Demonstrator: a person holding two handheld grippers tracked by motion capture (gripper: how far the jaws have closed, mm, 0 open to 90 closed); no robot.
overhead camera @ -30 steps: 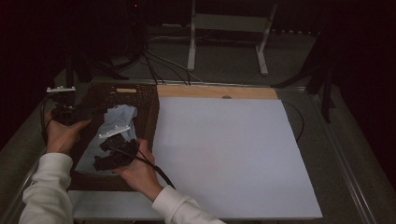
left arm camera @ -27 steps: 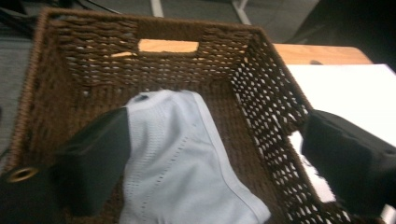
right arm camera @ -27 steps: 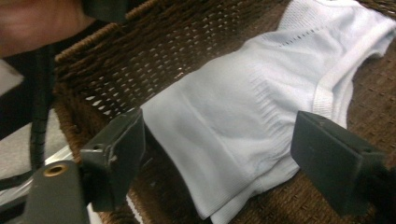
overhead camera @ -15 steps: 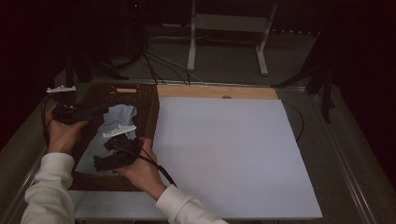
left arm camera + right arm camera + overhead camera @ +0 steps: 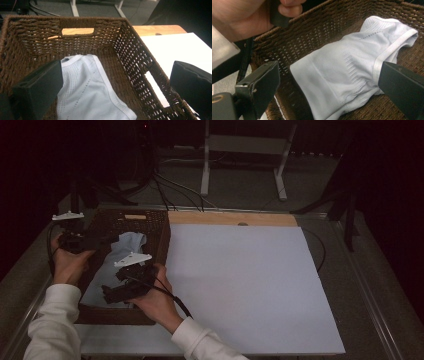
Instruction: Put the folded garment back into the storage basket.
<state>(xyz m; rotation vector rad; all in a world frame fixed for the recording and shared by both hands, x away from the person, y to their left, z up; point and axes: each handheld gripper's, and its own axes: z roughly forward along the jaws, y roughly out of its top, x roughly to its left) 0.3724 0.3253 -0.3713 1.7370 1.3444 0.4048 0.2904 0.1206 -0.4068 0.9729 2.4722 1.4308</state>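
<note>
Both sets of jaws have just been opening since the earlier frames, the right gripper's (image 5: 111, 295) within the last half second, while the hands themselves have barely shifted over the basket. Between the right gripper's (image 5: 329, 85) wide-spread black jaws lies the pale blue garment (image 5: 352, 67), its ribbed hem bunched low in front; neither pad presses on it, so it rests loose on the basket floor. The left gripper (image 5: 115, 85) likewise stands fully open, one jaw hanging over the white-edged fabric (image 5: 87, 92) and the other out beyond the basket's right wall, with nothing clamped. From above, the left gripper (image 5: 102, 240) points over the basket's left rim toward the cloth, held by the left hand (image 5: 70, 262), and the right hand (image 5: 155, 297) holds its tool over the near end. The garment (image 5: 117, 257) sprawls along the floor of the brown wicker basket (image 5: 162, 237), from near the far wall to the near wall. This basket sits at the left edge of a white board (image 5: 250, 285) on the grey table (image 5: 360, 290), with a wooden strip (image 5: 230, 218) along the board's far edge.
</note>
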